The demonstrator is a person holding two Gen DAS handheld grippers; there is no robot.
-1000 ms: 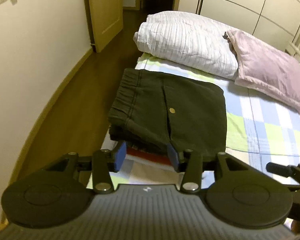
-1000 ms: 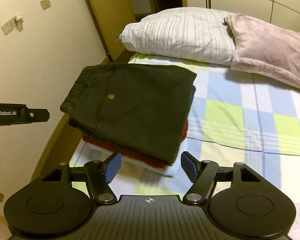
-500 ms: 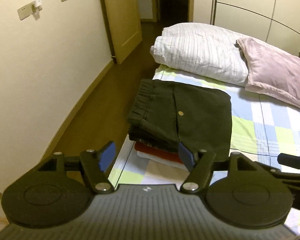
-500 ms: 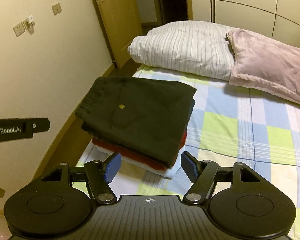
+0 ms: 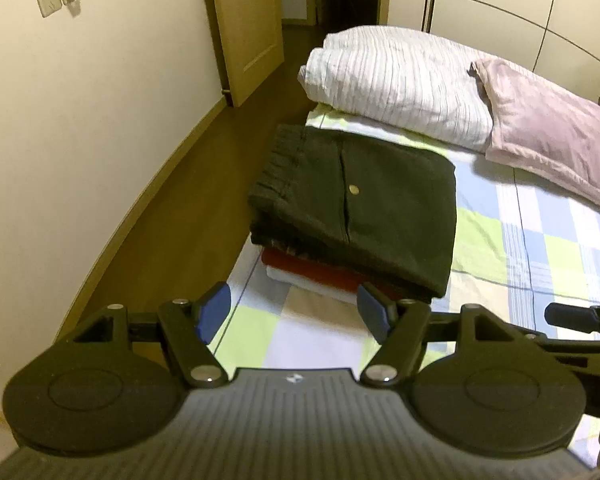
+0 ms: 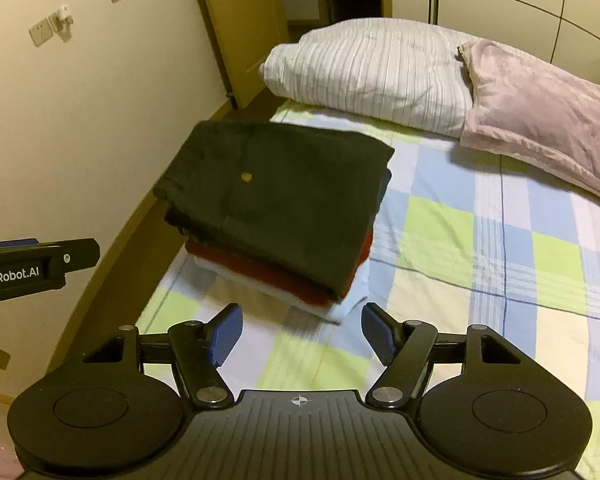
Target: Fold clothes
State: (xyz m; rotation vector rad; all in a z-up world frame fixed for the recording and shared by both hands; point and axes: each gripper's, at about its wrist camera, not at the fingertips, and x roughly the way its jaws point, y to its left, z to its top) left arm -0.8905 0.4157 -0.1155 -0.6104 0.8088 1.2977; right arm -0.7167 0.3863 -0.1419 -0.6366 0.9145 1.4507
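Evidently both tools have drawn back from the work. A second ago the left gripper stood narrower, hard against the near edge of the dark trousers; now its jaws are spread and empty, clear of the cloth. The right gripper remains released, holding nothing. The trousers lie folded atop a red garment and a white garment, stacked at the bed edge near the striped pillow. Judgement: this pile lies as the task wants.

Red garment and white garment mostly hidden under dark trousers; pink pillow cut off.
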